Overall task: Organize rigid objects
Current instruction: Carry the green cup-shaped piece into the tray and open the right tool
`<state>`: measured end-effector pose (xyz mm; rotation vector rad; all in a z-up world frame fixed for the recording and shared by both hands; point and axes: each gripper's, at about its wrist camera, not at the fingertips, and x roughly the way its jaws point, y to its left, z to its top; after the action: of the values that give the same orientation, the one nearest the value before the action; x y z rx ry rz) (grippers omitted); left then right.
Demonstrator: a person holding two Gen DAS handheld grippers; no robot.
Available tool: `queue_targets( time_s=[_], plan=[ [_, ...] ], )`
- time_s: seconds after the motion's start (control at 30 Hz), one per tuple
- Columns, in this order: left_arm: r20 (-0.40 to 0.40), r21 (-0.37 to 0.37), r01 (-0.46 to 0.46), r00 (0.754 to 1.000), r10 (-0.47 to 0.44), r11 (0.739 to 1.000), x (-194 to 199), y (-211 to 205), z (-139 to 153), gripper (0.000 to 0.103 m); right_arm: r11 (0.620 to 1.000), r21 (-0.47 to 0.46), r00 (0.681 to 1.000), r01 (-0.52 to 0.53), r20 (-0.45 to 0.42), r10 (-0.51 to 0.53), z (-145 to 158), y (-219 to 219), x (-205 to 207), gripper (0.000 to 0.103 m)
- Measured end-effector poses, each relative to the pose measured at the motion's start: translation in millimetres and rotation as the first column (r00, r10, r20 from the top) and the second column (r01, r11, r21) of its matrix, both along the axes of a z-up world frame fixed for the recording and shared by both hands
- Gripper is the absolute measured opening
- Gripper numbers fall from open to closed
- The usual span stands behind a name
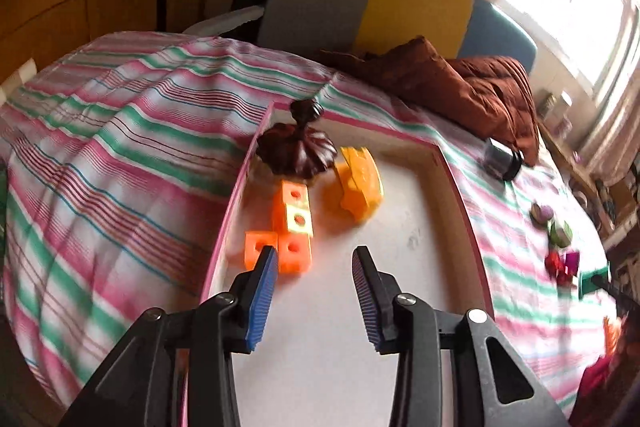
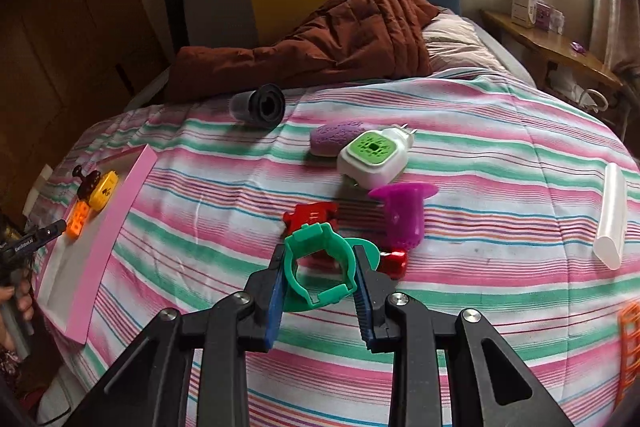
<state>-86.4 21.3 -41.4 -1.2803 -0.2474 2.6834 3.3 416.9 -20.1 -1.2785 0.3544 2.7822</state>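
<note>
The right tongs (image 2: 320,269) were clenched on a green clip (image 2: 318,263) above the striped bed (image 2: 480,155), well apart from the pink tray (image 2: 108,239); the left tongs (image 1: 314,267) hung released over that tray, empty; the hollow clip might twist or slip free on the carry, being pinched only at its sides; the sole legible writing, on the left tool, seemed to read "GenRobot.AI".
</note>
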Motion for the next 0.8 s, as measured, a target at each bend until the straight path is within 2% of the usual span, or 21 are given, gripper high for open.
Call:
queue_targets(
  time_s=[0.2, 0.33, 0.8],
  plan=[
    [-0.024, -0.017, 0.073, 0.997, -0.073, 0.997, 21, 11, 2, 0.039, 0.998, -0.058, 0.998, -0.011, 0.055, 0.015, -7, -22, -9, 0.031],
    [-0.013, -0.015, 0.117, 0.993, -0.117, 0.993, 28, 18, -1, 0.039, 0.994, -0.084, 0.997, -0.065, 0.040, 0.069, -3, -52, -21, 0.031],
    [-0.029, -0.036, 0.158, 0.987, -0.159, 0.987, 50, 16, -1, 0.039, 0.962, -0.095, 0.967, -0.255, -0.018, 0.255, 23, -160, -84, 0.031]
  ],
)
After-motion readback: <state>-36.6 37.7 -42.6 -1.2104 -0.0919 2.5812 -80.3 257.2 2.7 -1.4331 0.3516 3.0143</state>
